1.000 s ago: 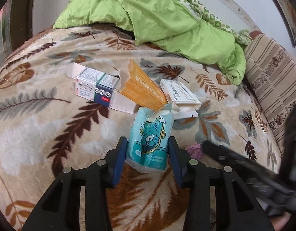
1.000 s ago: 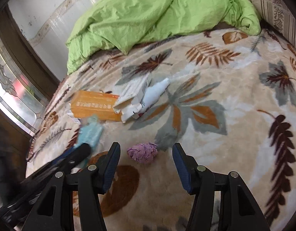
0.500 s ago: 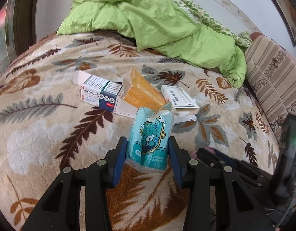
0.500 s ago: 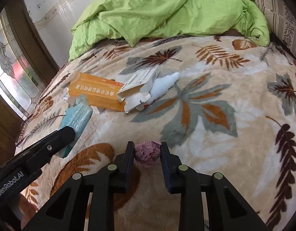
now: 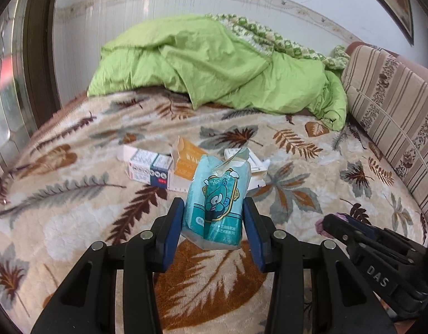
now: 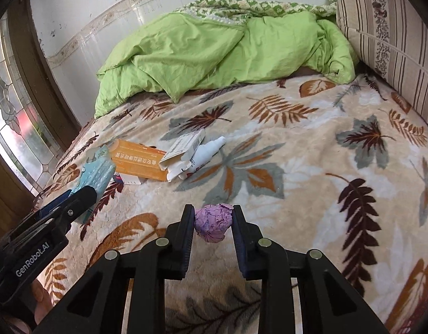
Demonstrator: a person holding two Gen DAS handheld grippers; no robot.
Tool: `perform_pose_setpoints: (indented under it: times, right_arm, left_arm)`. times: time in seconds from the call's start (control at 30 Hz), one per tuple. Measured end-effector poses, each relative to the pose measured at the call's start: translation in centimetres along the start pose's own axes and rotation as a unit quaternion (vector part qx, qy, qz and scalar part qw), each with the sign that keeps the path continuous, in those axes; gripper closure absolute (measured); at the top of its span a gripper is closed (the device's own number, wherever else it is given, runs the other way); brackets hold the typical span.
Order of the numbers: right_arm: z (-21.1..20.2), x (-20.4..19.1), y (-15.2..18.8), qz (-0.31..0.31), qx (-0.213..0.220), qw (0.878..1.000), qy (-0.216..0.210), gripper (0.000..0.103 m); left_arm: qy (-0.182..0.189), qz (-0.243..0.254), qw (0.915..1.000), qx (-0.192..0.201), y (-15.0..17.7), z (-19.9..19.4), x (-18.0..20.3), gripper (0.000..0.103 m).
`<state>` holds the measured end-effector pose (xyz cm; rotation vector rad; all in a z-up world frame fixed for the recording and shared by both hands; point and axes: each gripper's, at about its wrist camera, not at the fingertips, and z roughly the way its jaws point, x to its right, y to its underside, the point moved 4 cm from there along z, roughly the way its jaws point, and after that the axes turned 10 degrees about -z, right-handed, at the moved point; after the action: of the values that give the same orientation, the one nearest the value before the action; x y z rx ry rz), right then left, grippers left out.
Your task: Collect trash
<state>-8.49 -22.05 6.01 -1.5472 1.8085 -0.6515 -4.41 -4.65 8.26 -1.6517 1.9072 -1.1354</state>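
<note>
My left gripper is shut on a teal tissue packet with a cartoon print and holds it above the bed; the packet also shows in the right wrist view. My right gripper is shut on a crumpled purple paper ball, lifted off the blanket. On the bed lie an orange box, a white-and-blue box, an open white carton and a white bottle.
The leaf-patterned blanket covers the bed. A green duvet is heaped at the far side. A striped cushion lines the right edge. A window with a dark wooden frame is at the left.
My right gripper closed on the purple paper ball and lifted it. My left gripper rose and drew back with the tissue packet still in it.
</note>
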Motion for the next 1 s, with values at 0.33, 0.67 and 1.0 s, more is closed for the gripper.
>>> perform_pose_setpoints:
  times: [0.33, 0.67, 1.0]
  right_arm:
    - [-6.3, -1.0, 2.3, -0.018, 0.041, 0.999, 0.009, 0.075]
    - [-7.7, 0.0, 3.2, -0.002, 0.055, 0.998, 0.005, 0.075]
    - [-9.1, 1.0, 3.9, 0.014, 0.068, 0.997, -0.023, 0.075]
  left_arm:
    - [-0.027, 0.016, 0.9991, 0.029, 1.3, -3.5, 0.3, 0.061]
    - [-0.062, 0.04, 0.9967, 0.032, 3.9, -5.8, 1.1, 0.061]
    - [-0.061, 0.042, 0.9971, 0.016, 5.8, -7.4, 1.2, 0.061]
